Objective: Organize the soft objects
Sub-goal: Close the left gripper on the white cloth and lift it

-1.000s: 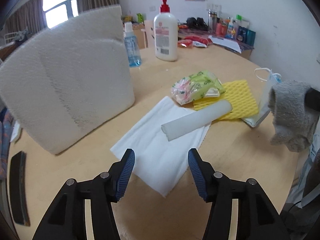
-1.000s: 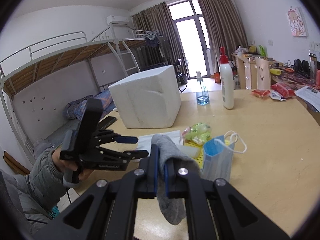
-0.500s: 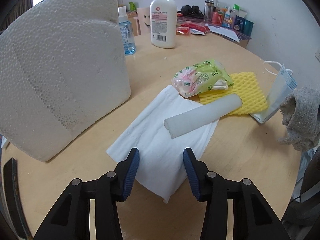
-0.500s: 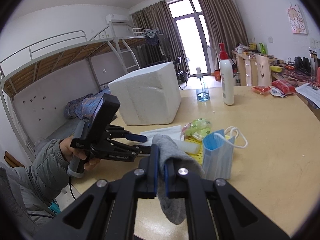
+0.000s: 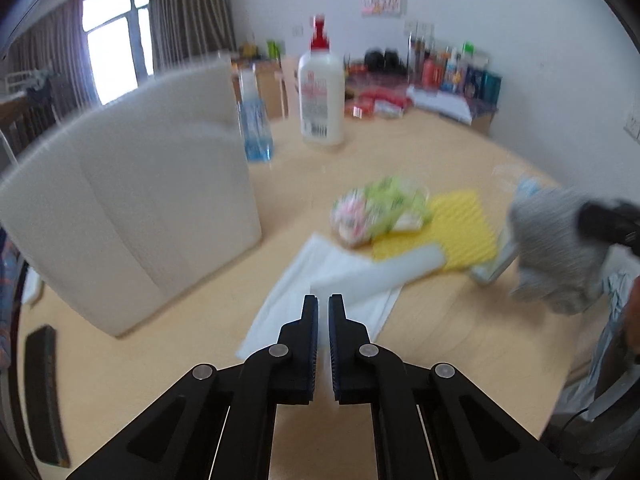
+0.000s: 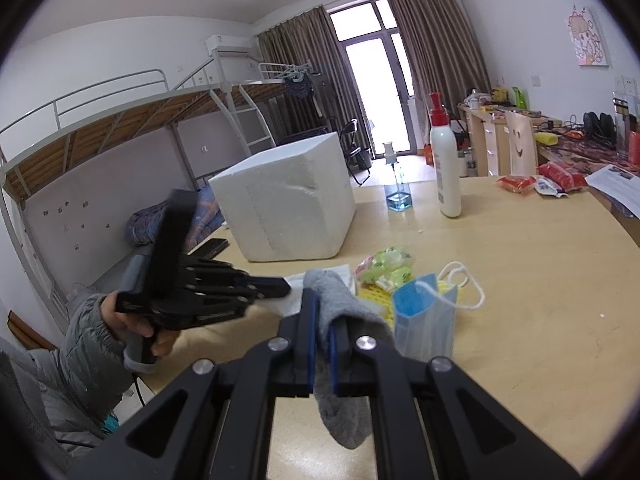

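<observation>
The right gripper [image 6: 322,312] stays clamped on a limp grey sock [image 6: 340,360] that droops above the tabletop [image 6: 520,300]. The left gripper [image 5: 323,312] has just been closing over the white tissue [image 5: 320,304]; blur hides whether a corner is pinched. It is feather-light and tears easily, so take an edge.

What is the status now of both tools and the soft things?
Left tool shut, empty, over the white tissue. Right tool shut on the grey sock, off the table. Blue mask upright close behind.
</observation>
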